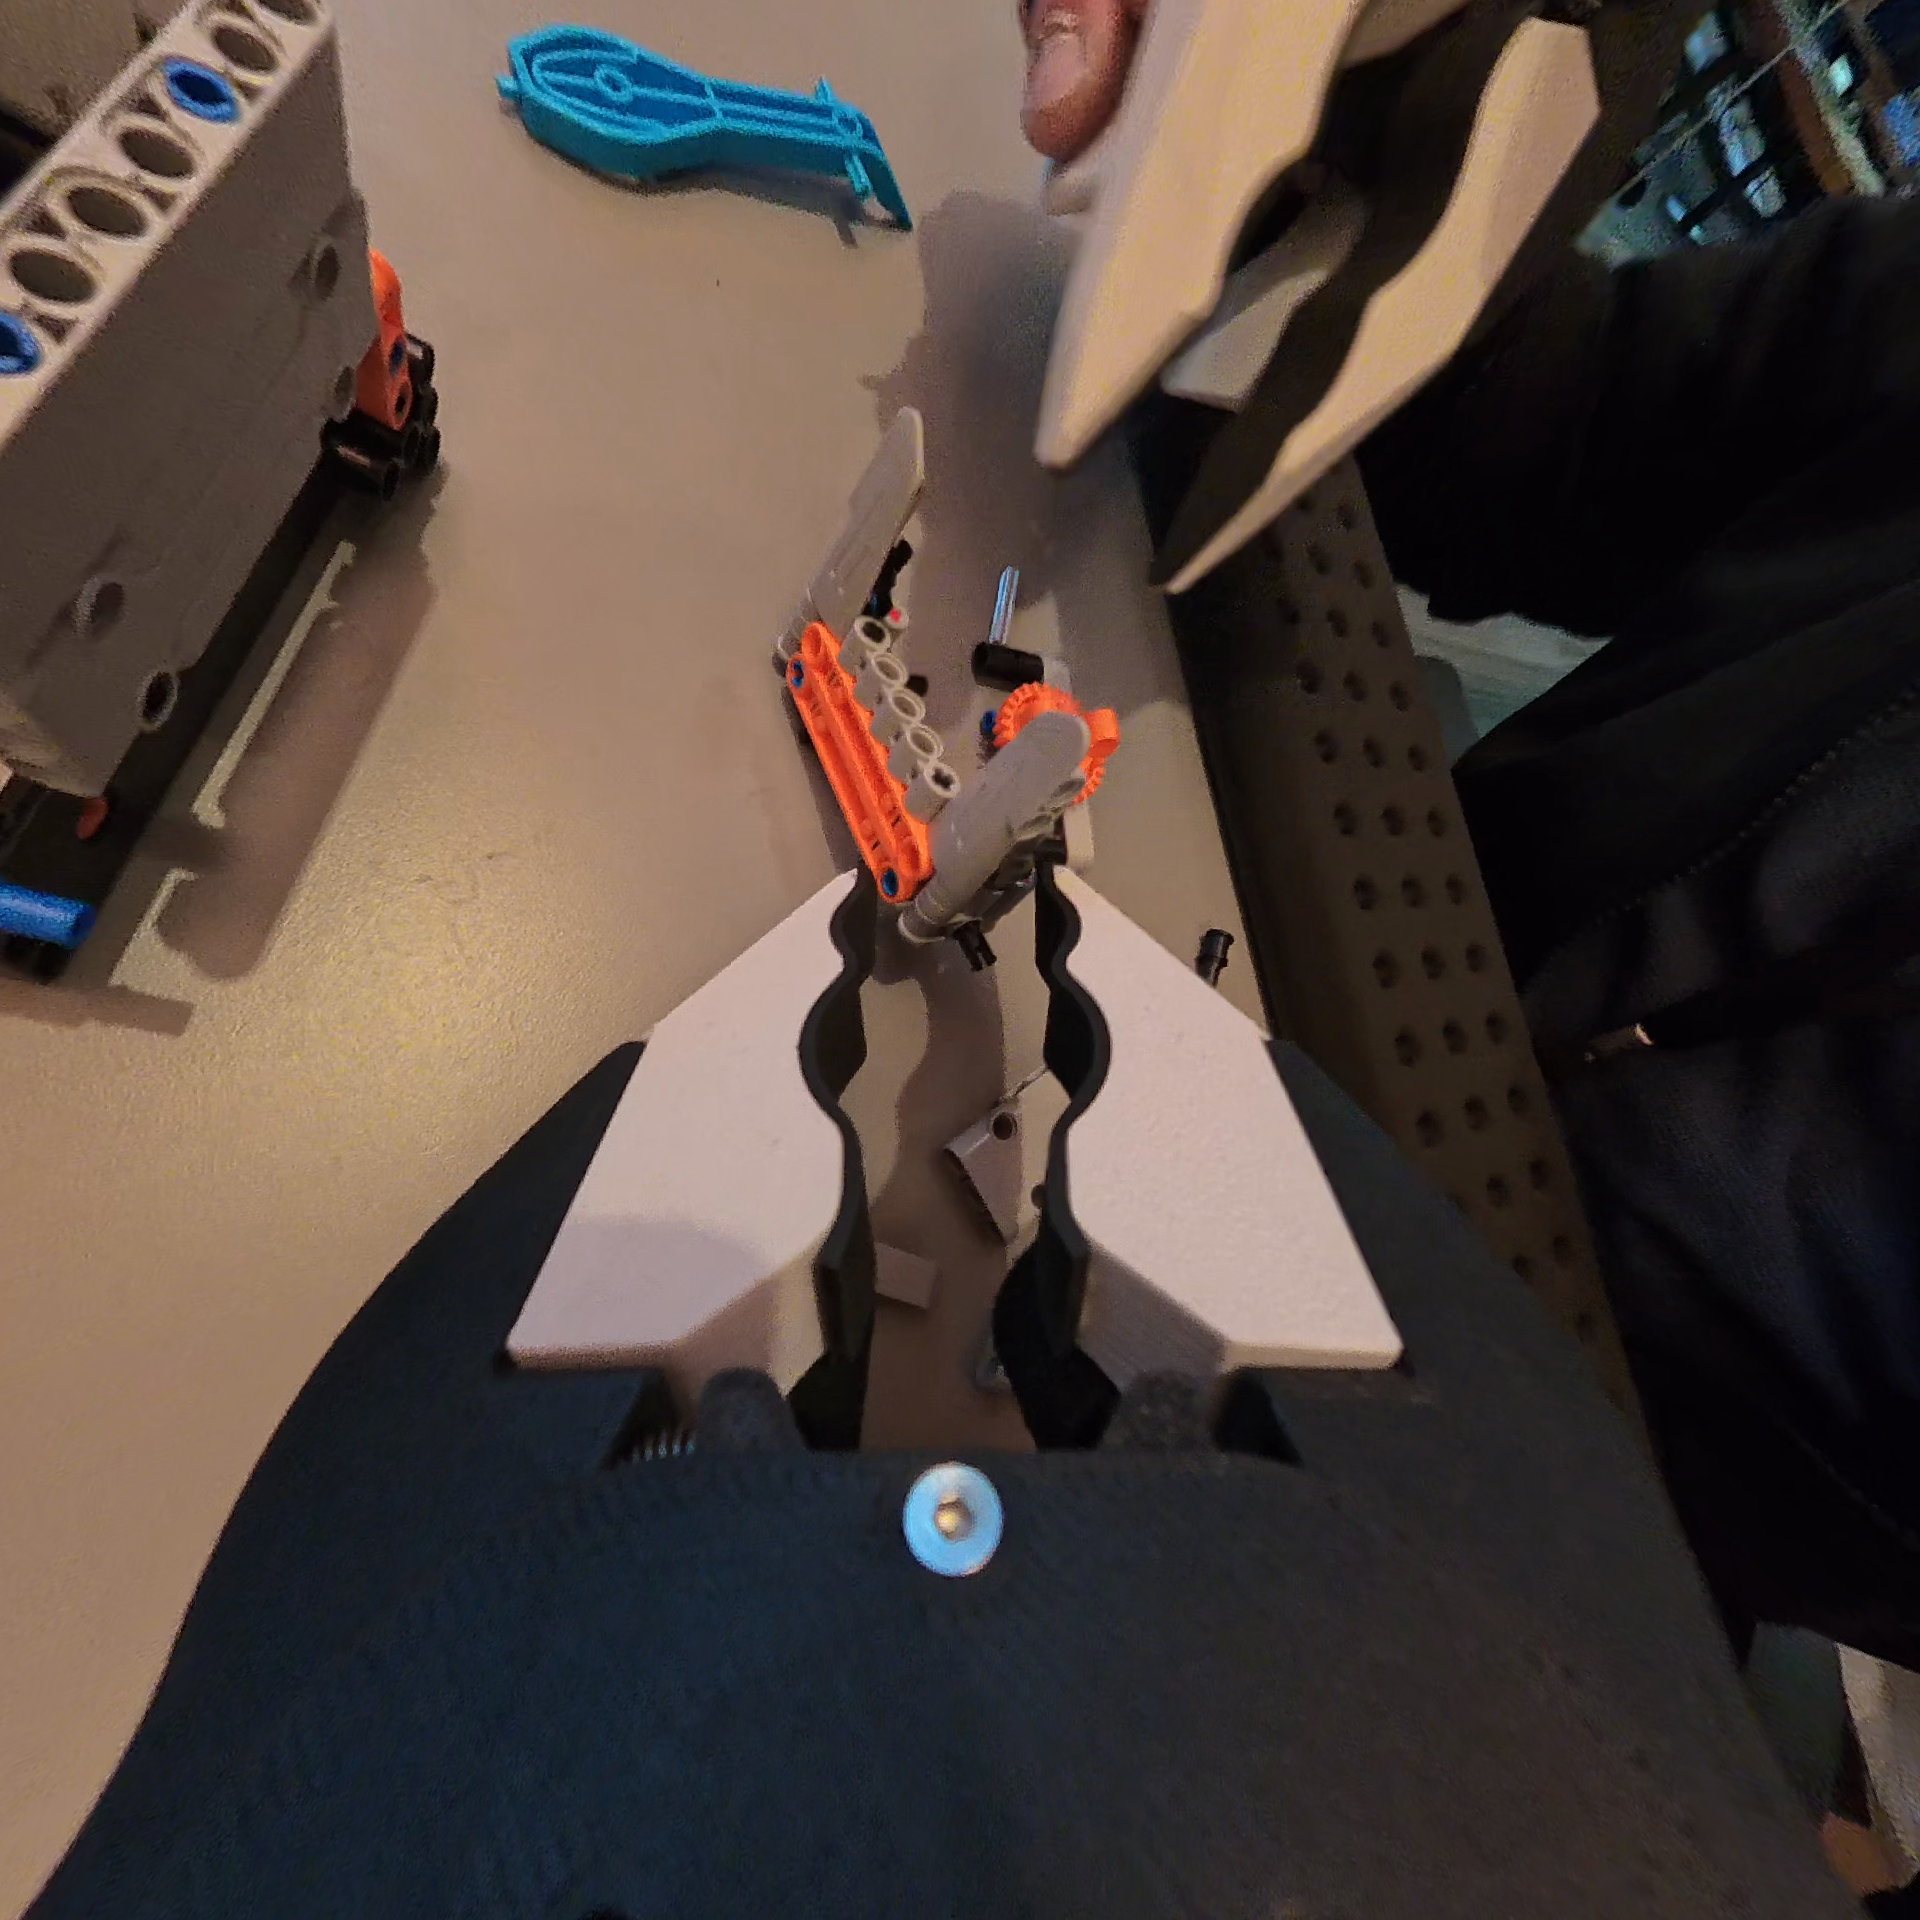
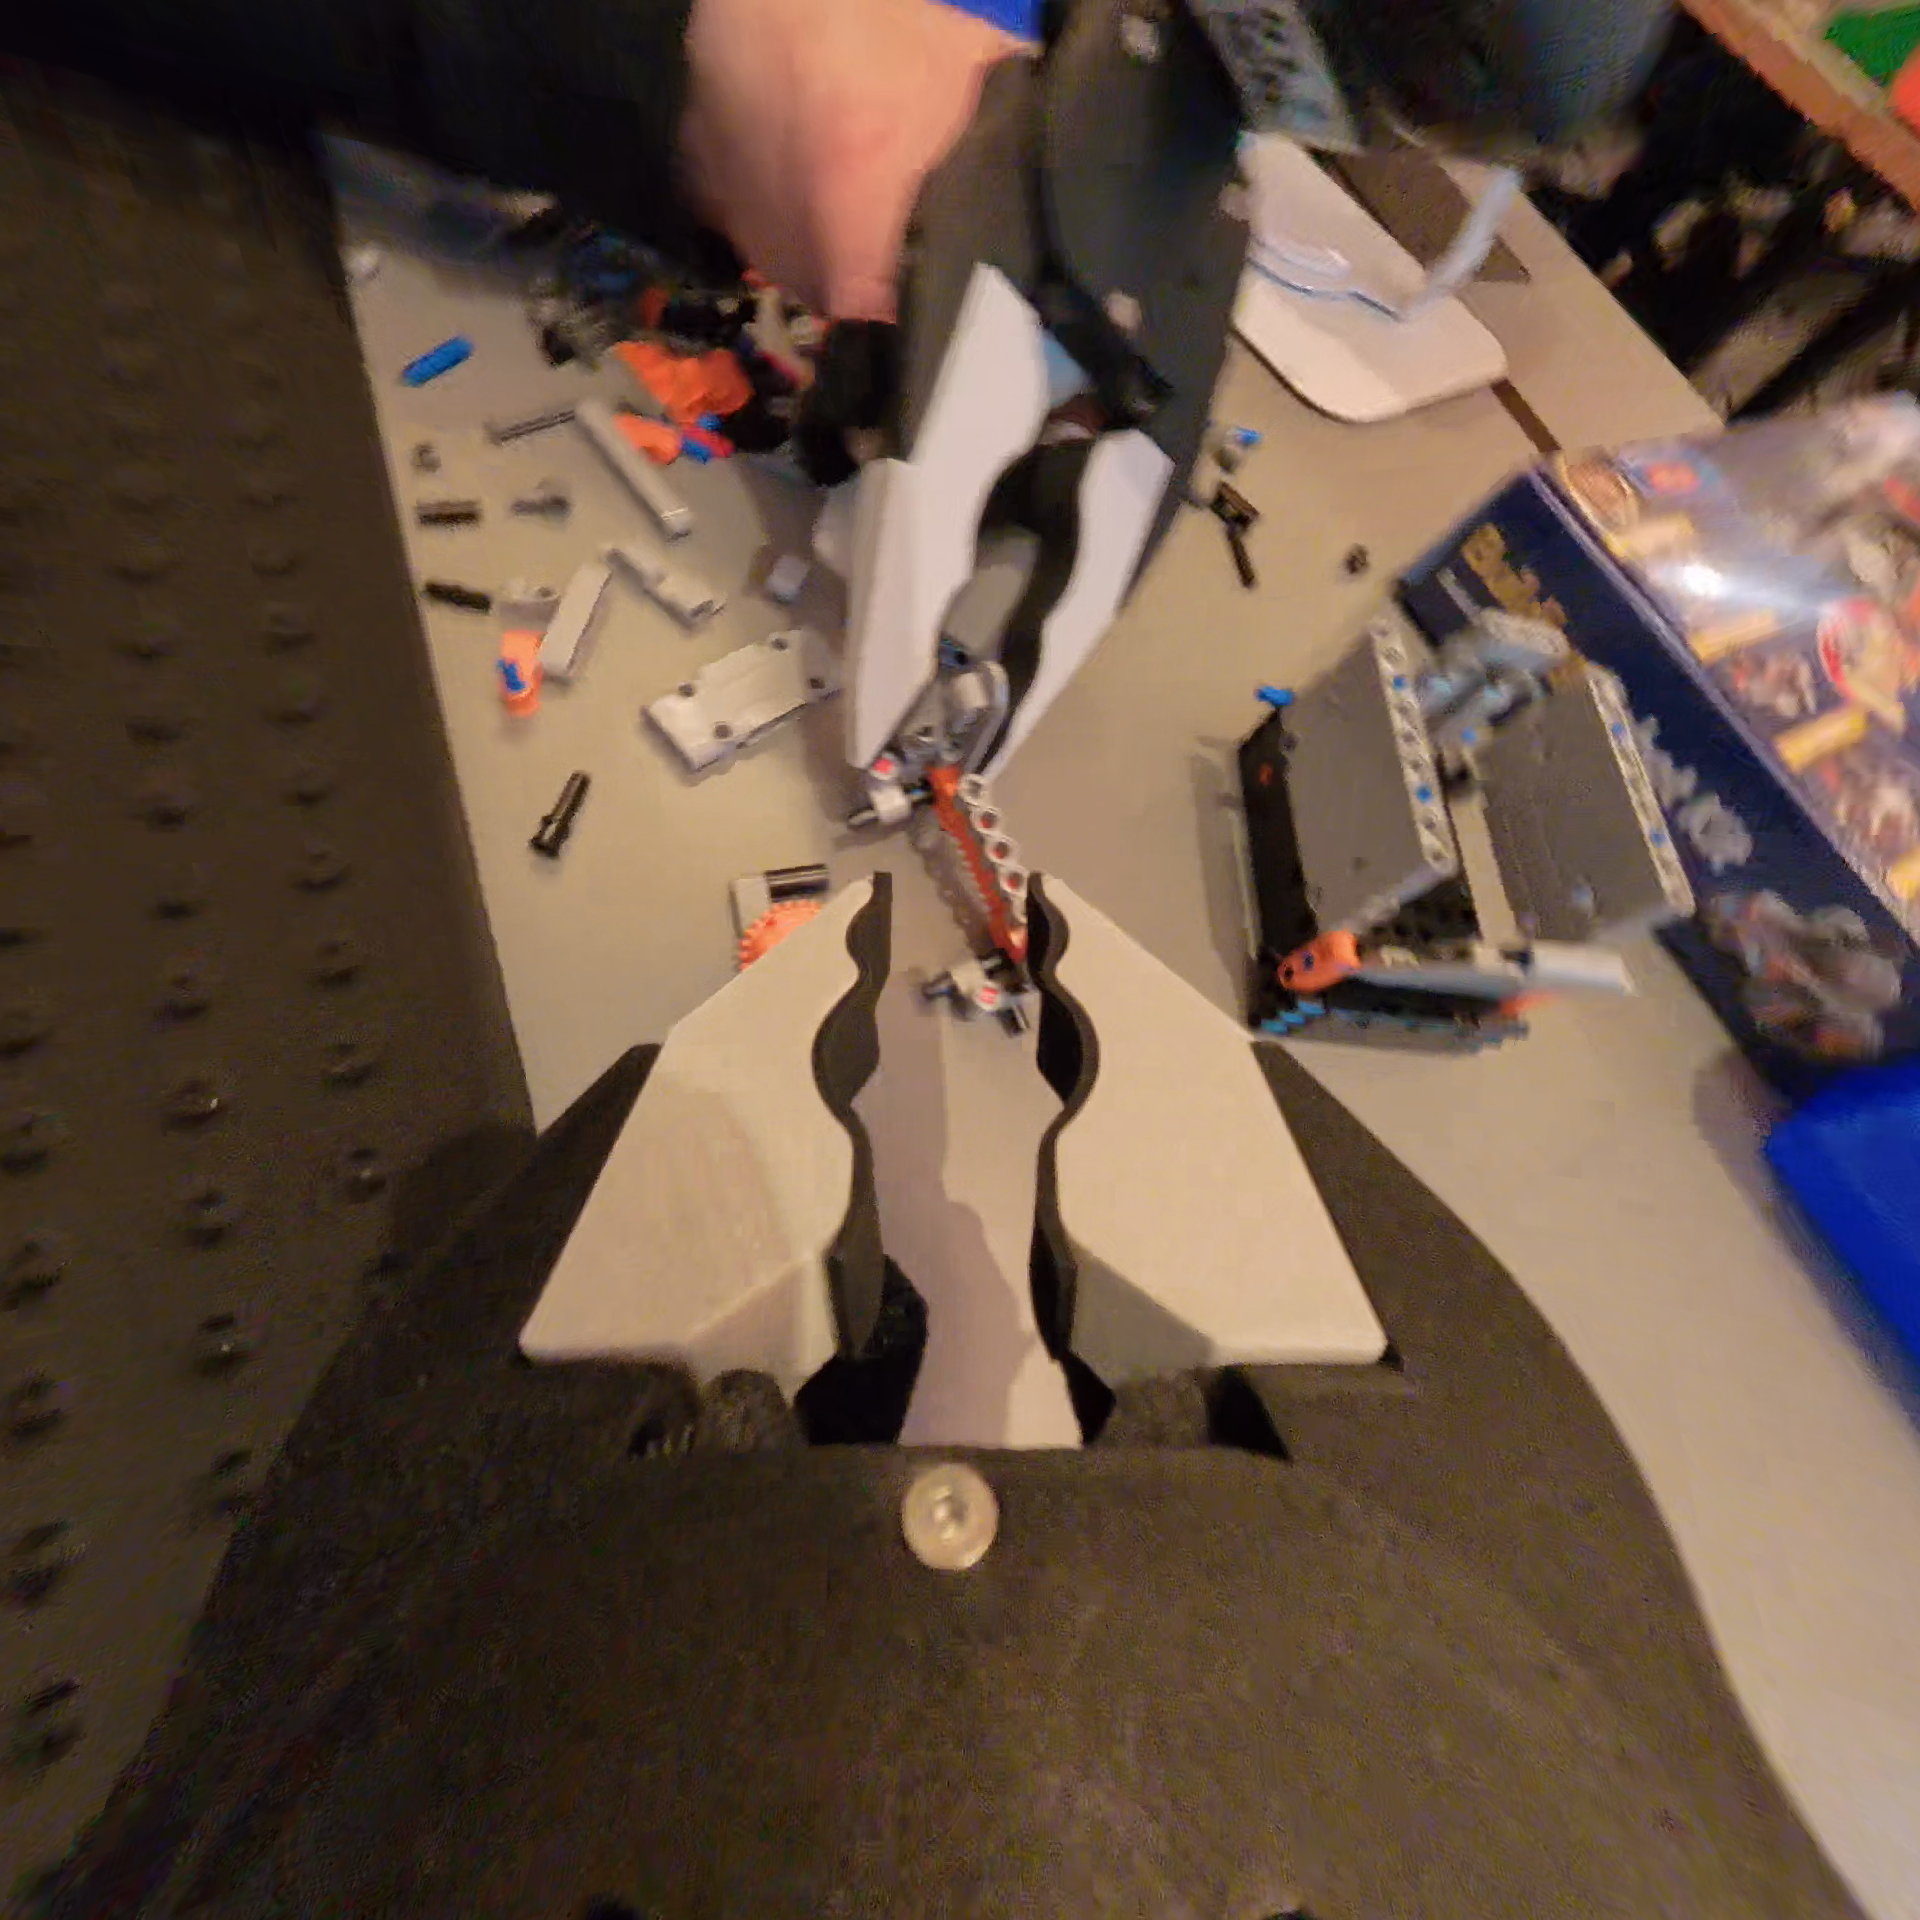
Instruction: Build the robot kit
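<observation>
My left gripper (image 1: 951,883) is shut on a small brick assembly (image 1: 914,790) made of an orange beam (image 1: 857,769), grey holed beams and a grey panel. It grips the assembly by its near grey end. The right wrist view shows this gripper (image 2: 935,758) coming down from above with the assembly (image 2: 977,862) hanging from it. My right gripper (image 2: 958,883) is open and empty. The orange beam's lower end (image 2: 1003,925) sits close to its right fingertip (image 2: 1044,904). In the left wrist view the right gripper (image 1: 1112,514) hovers open at the upper right, apart from the assembly.
A large grey model on a black base (image 1: 156,416) stands at the left, also seen in the right wrist view (image 2: 1382,831). A teal tool (image 1: 696,114) lies at the back. An orange gear (image 2: 774,935), loose parts (image 2: 623,468), a printed box (image 2: 1714,675) and a dark perforated surface (image 1: 1403,831) are nearby. Left tips to right tips: about 6 cm.
</observation>
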Tool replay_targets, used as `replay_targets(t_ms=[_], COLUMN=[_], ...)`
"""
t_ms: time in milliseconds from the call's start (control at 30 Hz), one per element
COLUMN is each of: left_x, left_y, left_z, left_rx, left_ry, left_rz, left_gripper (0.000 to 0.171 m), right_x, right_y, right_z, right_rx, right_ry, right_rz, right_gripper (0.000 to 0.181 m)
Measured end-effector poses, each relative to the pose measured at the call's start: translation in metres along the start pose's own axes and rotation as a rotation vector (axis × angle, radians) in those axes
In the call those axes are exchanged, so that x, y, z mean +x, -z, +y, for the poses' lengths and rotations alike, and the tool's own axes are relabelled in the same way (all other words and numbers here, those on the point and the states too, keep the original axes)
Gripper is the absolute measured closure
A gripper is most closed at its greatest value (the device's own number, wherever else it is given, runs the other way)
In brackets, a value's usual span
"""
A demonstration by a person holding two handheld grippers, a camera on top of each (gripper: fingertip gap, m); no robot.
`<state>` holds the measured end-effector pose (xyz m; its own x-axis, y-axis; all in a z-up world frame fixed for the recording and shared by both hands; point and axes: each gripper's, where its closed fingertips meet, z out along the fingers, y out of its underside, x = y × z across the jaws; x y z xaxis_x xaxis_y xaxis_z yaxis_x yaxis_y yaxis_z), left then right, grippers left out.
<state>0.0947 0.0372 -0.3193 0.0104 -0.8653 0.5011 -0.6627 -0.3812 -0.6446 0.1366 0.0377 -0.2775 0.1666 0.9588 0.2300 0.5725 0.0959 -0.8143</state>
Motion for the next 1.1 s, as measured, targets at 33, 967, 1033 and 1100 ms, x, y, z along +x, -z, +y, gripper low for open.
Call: replay_targets(t_ms=[33, 967, 1033, 1100], left_x=[0.0, 0.004, 0.003, 0.002], left_y=[0.001, 0.026, 0.024, 0.026], left_z=[-0.001, -0.026, -0.026, -0.027], left_rx=[0.014, 0.141, 0.144, 0.159], left_ry=[0.005, -0.078, -0.073, -0.07], left_rz=[0.003, -0.126, -0.121, -0.121], left_gripper=[0.143, 0.156, 0.156, 0.157], right_x=[0.008, 0.048, 0.045, 0.045], right_y=[0.001, -0.007, -0.009, -0.008], right_z=[0.004, -0.012, -0.011, -0.01], right_rx=[-0.012, 0.017, 0.012, 0.012], right_ry=[-0.054, -0.314, -0.312, -0.315], right_rz=[0.021, 0.144, 0.128, 0.125], right_gripper=[0.156, 0.137, 0.14, 0.141])
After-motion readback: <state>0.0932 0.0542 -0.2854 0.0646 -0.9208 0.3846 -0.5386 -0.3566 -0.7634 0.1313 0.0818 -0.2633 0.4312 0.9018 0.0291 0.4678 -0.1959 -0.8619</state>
